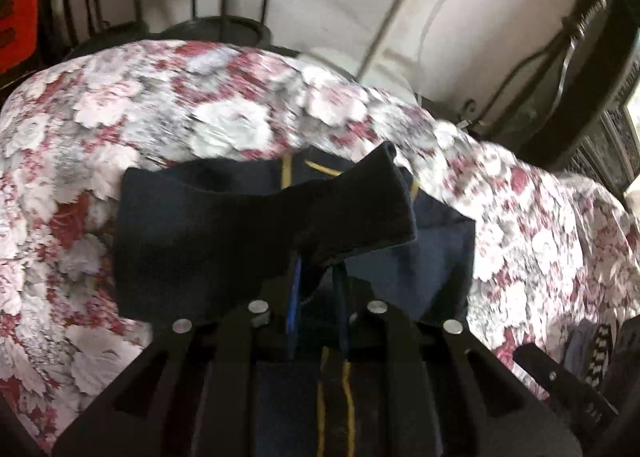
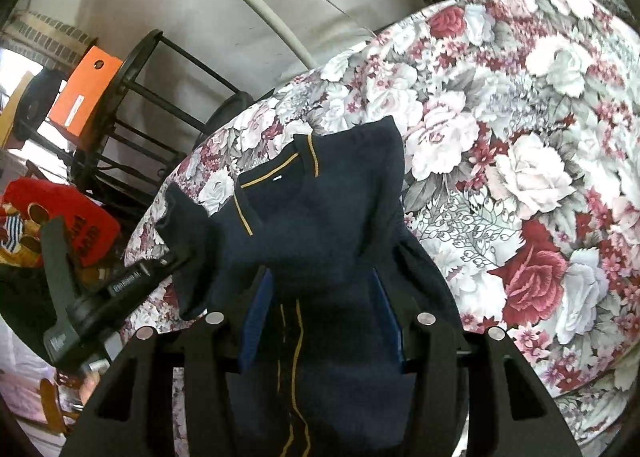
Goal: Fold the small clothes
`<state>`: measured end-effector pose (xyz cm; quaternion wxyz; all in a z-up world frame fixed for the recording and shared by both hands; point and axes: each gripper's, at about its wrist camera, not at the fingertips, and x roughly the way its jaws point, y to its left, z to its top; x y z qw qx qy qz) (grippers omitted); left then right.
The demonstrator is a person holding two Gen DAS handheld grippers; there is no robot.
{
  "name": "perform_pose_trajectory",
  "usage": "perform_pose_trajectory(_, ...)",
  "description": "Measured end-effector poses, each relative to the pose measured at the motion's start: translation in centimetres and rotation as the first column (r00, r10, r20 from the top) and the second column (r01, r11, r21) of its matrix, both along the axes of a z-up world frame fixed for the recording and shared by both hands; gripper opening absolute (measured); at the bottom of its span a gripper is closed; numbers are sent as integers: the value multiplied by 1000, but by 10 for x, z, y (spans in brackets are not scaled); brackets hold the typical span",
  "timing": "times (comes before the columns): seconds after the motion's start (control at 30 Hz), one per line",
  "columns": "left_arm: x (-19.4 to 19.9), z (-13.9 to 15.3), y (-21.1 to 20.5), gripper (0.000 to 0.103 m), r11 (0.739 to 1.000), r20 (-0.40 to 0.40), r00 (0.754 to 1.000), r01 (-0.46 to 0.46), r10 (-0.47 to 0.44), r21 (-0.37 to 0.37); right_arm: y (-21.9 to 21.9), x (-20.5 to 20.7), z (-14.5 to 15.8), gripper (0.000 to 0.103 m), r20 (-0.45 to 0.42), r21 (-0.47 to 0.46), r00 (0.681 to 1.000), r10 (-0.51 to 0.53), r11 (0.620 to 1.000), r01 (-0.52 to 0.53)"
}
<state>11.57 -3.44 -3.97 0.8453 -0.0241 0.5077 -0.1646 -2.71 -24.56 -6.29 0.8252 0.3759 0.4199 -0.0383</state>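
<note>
Right wrist view: a floral sheet (image 2: 500, 145) fills the right of the frame, a navy shirt (image 2: 320, 217) with yellow piping spread at center. Left gripper (image 2: 176, 253), at lower left, clenches a sleeve (image 2: 180, 213). Right gripper (image 2: 324, 321), bottom center, straddles the shirt's hem; whether it grasps cannot be told.

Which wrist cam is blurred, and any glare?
Left wrist view: motion blur smears the floral cloth; navy shirt soft. Right wrist view: sharp, roses crisp on the cloth, shirt collar clear, strong fisheye curve, bright blown-out patch at left edge.
</note>
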Motion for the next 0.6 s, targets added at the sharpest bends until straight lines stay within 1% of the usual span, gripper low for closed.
perform_pose_trajectory(0.07,-5,-17,-19,15,997,-42,997,72,-70,27,-5,3,-8,50,-13,46,1000,-18,999,19)
perform_pose_trajectory(0.17,-14,-47,-37,31,986,-86,990,123,-114,110,-8,5,-14,50,-23,80,999,-29,996,31)
perform_pose_trajectory(0.23,-15,-63,-37,31,982,-128,985,135,-119,129,-9,6,-19,50,-24,86,999,-30,996,32)
perform_pose_trajectory(0.27,-14,-67,-35,31,984,-141,983,134,-116,121,-9,7,-21,50,-24,90,999,-30,995,32)
perform_pose_trajectory(0.33,-12,-69,-25,32,987,-152,982,124,-108,101,-8,12,-29,50,-19,109,999,-30,994,32)
perform_pose_trajectory(0.37,-11,-67,-20,36,989,-151,983,117,-102,93,-7,15,-31,50,-12,120,999,-30,992,31)
perform_pose_trajectory(0.4,-10,-65,-13,43,990,-145,985,106,-92,89,-5,21,-36,50,-4,134,1000,-25,991,25)
perform_pose_trajectory(0.5,-8,-60,2,50,993,-131,989,81,-70,86,4,41,-52,49,18,162,1000,13,987,-16)
perform_pose_trajectory(0.6,-2,-53,21,55,993,-110,993,50,-39,104,13,58,-69,49,8,178,1000,28,984,-29)
